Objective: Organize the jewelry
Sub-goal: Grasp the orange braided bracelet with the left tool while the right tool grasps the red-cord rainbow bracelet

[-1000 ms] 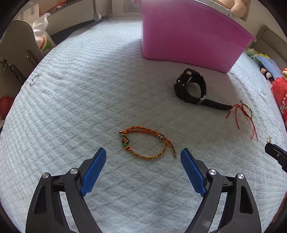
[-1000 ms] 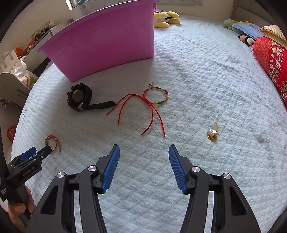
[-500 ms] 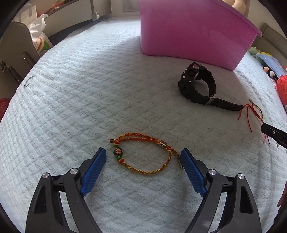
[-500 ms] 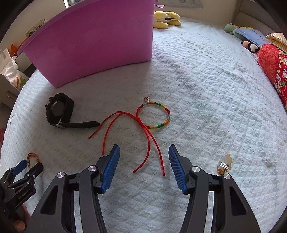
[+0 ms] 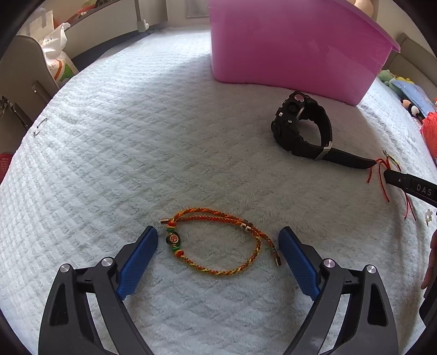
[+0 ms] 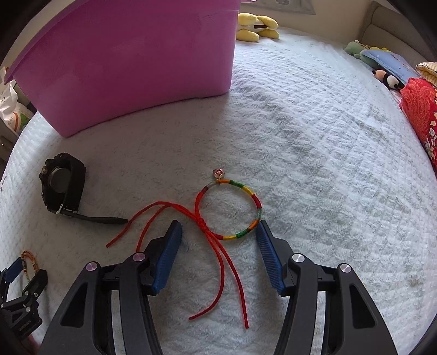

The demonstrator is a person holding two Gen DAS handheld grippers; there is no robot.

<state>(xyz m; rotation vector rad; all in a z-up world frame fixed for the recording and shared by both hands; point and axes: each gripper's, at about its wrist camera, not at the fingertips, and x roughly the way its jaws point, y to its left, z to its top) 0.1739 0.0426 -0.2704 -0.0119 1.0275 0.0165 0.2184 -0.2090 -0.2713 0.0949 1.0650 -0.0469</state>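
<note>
An orange-and-yellow braided bracelet [image 5: 203,269] with a dark bead lies flat on the pale blue blanket [image 5: 136,153]. My left gripper [image 5: 218,232] is low over it, its jaws opening, one blue pad at each end of the bracelet and neither touching it. A red cord bracelet [image 6: 203,224] with a multicoloured ring and loose tails lies between the jaws of my right gripper [image 6: 218,224]; they stand open, and the right pad is close to the ring. A black wristwatch [image 5: 297,131] lies between the two bracelets, in front of the pink tub [image 5: 286,46].
The pink tub [image 6: 131,62] stands at the back. Plush toys [image 6: 256,26] and a red cushion [image 6: 420,109] line the far and right edges. A small charm [image 5: 428,215] lies at the right edge of the left wrist view. A white bag [image 5: 57,60] sits beyond the left edge.
Both grippers have come forward and down, so each bracelet now lies between a pair of pads instead of ahead of them. The left jaws have spread a little wider.
</note>
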